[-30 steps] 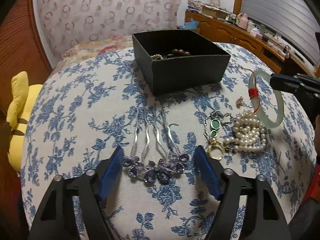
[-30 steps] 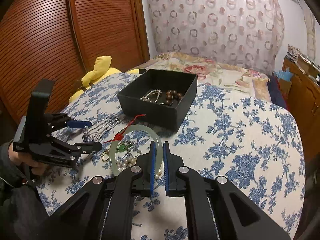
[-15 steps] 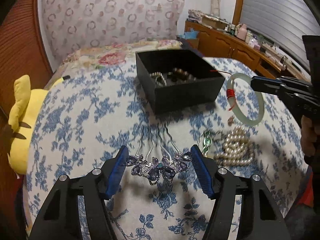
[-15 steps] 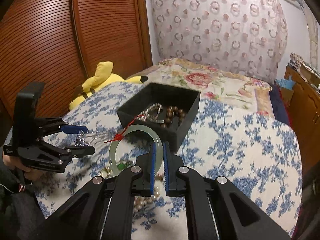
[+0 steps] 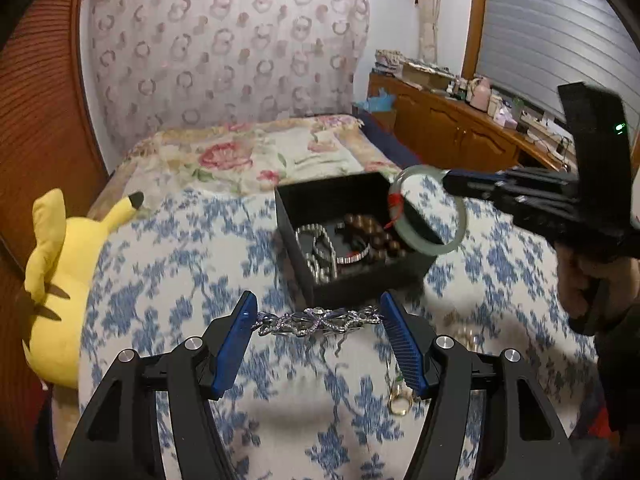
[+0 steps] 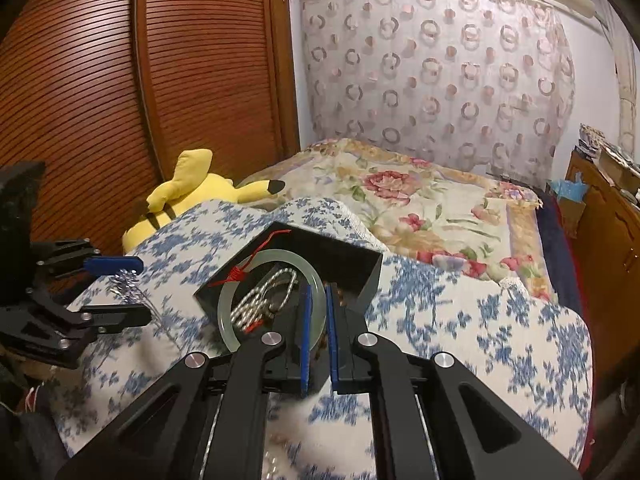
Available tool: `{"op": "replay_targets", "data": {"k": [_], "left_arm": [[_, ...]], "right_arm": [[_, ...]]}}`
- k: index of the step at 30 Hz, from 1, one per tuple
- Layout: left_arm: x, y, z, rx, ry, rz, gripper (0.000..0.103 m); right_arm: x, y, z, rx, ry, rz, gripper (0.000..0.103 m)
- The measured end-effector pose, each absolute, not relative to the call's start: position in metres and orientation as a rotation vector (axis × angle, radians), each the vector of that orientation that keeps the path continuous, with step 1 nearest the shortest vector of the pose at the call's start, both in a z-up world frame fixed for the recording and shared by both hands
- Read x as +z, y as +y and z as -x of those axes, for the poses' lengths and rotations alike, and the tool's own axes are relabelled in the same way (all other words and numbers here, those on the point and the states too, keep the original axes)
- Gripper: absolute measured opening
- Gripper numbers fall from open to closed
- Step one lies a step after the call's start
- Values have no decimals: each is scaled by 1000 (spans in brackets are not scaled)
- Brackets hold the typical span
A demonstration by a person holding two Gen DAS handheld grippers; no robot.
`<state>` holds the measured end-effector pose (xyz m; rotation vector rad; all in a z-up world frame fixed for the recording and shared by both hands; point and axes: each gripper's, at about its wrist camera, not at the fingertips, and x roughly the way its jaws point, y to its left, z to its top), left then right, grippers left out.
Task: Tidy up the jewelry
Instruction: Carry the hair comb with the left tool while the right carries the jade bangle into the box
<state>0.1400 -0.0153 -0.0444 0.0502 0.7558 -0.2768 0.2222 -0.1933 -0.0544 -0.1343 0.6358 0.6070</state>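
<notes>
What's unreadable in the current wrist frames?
- Hair comb prongs: left wrist view, hidden beneath its jewelled top.
- Black box contents: right wrist view, partly covered by jade bangle and right gripper.
- Loose jewelry on the floral tablecloth: left wrist view, motion-blurred, behind left gripper.

No writing, label, brand or number can be read anywhere here; the small things on the far cabinet are too blurred to make out.
</notes>
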Motion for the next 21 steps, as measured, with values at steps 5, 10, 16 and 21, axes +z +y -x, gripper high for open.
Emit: {"op": "replay_targets", "data": {"k": [5,10,16,21], "left_arm": [[-32,-19,-154,-276,727,-64,61],[-26,-22,-170,-277,713,-59,61],[-22,-26,-185,-284,704,-57,61],[-15,-32,-195,-299,687,-56,61]], "right_arm": [[-63,-184,-241,606,656,155,8],[-76,-177,-252,611,691,163,9],[-88,-169,-258,624,732,174,9],[-87,-171,-259,631,733,159,11]]}}
